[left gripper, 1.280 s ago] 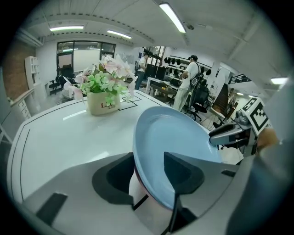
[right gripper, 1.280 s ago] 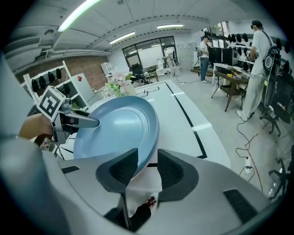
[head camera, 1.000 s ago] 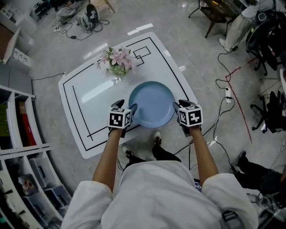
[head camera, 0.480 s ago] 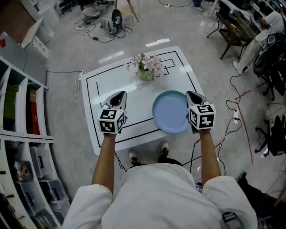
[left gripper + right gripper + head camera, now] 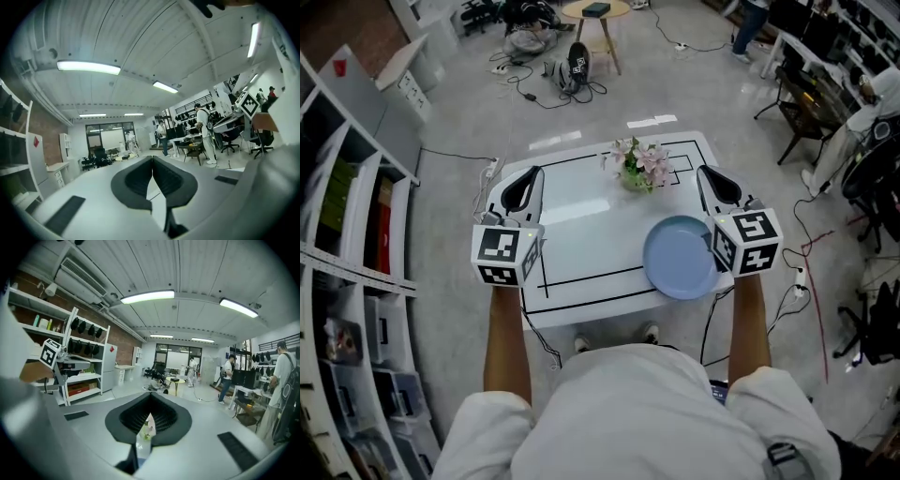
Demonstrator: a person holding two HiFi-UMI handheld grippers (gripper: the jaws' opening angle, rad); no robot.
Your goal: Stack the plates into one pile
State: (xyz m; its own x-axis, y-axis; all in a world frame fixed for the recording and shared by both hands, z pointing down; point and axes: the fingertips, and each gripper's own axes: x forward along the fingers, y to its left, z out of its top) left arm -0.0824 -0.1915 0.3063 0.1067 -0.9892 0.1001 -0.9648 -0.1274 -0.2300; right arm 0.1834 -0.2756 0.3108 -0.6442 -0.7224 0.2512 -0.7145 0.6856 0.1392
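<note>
Blue plate (image 5: pixel 680 256) on table (image 5: pixel 581 234), below-left of closed, empty R gripper (image 5: pixel 719 187).

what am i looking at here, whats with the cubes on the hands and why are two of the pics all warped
There is no robot here. A person holds a hand-held tool in each hand: the left gripper and the right gripper. The patterned cubes are parts of those grippers.

The top-down picture comes from a camera on the person's head. The two warped ones come from wide-angle cameras riding on each gripper, looking along its jaws into the room.

Below stands a white table marked with black lines. On it are a blue plate and a small bunch of pink flowers.

Both grippers are up above the table, with their jaws shut and holding nothing.
</note>
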